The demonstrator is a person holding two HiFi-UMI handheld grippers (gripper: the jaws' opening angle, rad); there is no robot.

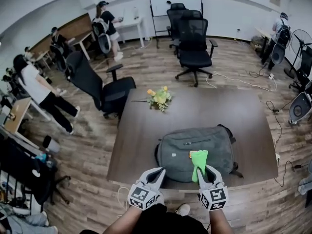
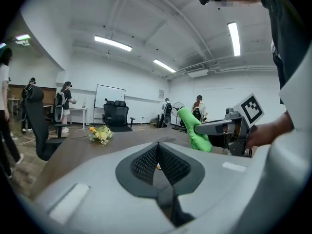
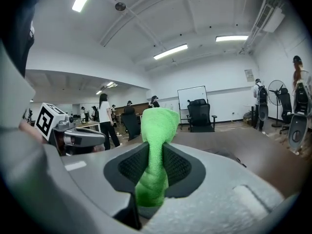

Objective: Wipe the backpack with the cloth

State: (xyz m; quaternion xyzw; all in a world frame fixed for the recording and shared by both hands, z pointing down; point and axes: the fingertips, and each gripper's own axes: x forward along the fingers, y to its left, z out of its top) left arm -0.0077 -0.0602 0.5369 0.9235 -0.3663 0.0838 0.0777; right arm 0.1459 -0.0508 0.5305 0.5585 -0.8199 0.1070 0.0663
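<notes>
**A:** Right gripper state?

**B:** Pinching the green cloth. Both pads are clamped on it. It's bunched into a roll that sticks out past the tips, and the rest is stuffed back in the throat.

**A:** Left gripper?

**B:** Jaws pressed together at the tips, nothing gripped. A sliver of something orange shows through the slit behind them, too small to name.

**A:** Where's the backpack relative to them?

**B:** The grey backpack lies flat on the brown table, just ahead of and below both sets of tips. The right gripper sits at its near edge, right of centre. The cloth pokes forward over the top panel. Can't tell if it's touching the fabric.

**A:** Left one in the head view?

**B:** The left gripper is over the near-left corner of the bag. It's level with the right gripper, off to its left, and apart from it.

**A:** Anything else on the table?

**B:** A yellow flower bunch, well ahead of the left gripper's tips, past the backpack's far side. A black office chair stands beyond the far edge.
</notes>
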